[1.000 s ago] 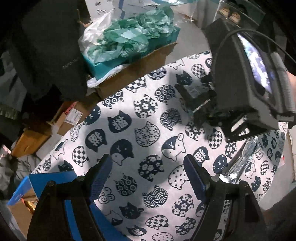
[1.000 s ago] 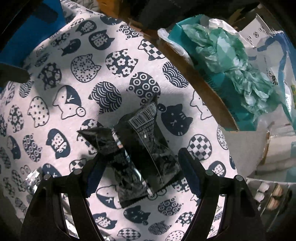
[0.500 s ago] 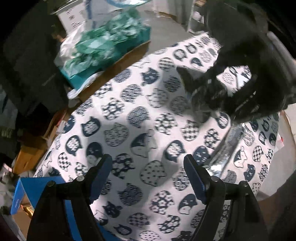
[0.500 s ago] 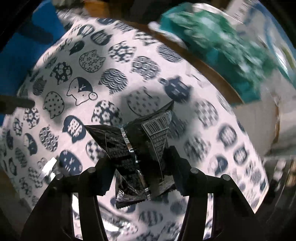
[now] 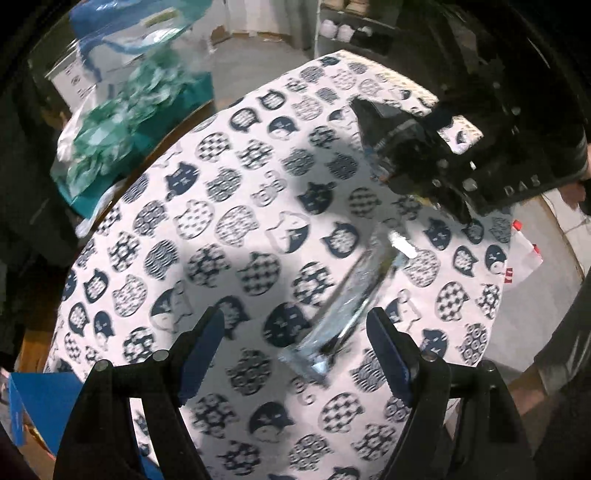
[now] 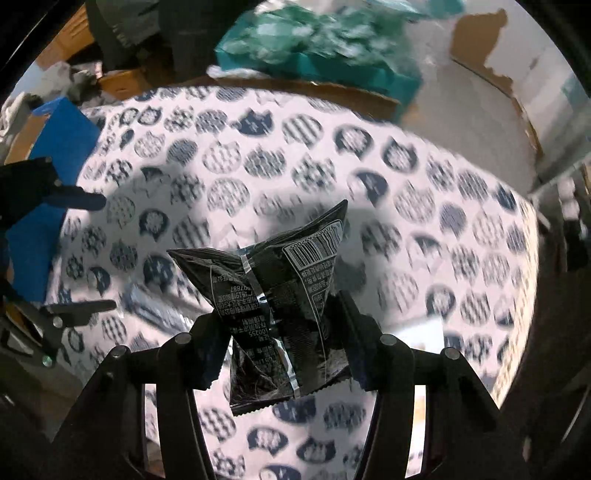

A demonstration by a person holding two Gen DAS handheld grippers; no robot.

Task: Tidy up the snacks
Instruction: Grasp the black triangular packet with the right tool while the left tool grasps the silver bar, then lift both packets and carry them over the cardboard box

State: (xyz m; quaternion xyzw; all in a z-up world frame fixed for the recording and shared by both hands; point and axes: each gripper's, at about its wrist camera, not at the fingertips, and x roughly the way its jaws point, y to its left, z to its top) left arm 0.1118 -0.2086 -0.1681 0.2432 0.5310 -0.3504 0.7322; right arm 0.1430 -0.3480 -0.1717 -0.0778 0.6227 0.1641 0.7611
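Observation:
My right gripper (image 6: 282, 332) is shut on a black snack packet (image 6: 273, 302) with a white barcode, held above the cat-print tablecloth (image 6: 332, 166). In the left wrist view that packet (image 5: 391, 144) hangs from the right gripper at the upper right. My left gripper (image 5: 295, 332) is open and empty, its blue-padded fingers on either side of a long silver foil packet (image 5: 347, 299) that lies on the cloth (image 5: 221, 221). The foil packet also shows blurred in the right wrist view (image 6: 155, 310), next to the left gripper's fingers (image 6: 74, 199).
A teal box of green crumpled paper (image 5: 122, 122) sits in a cardboard box beyond the table's far edge. A blue box (image 5: 37, 402) stands at the table's left side. A shelf with shoes (image 5: 347, 29) stands on the floor behind.
My right gripper has closed on the black packet and lifted it off the cloth. My left gripper has moved right, so that the silver foil packet lies between its fingers.

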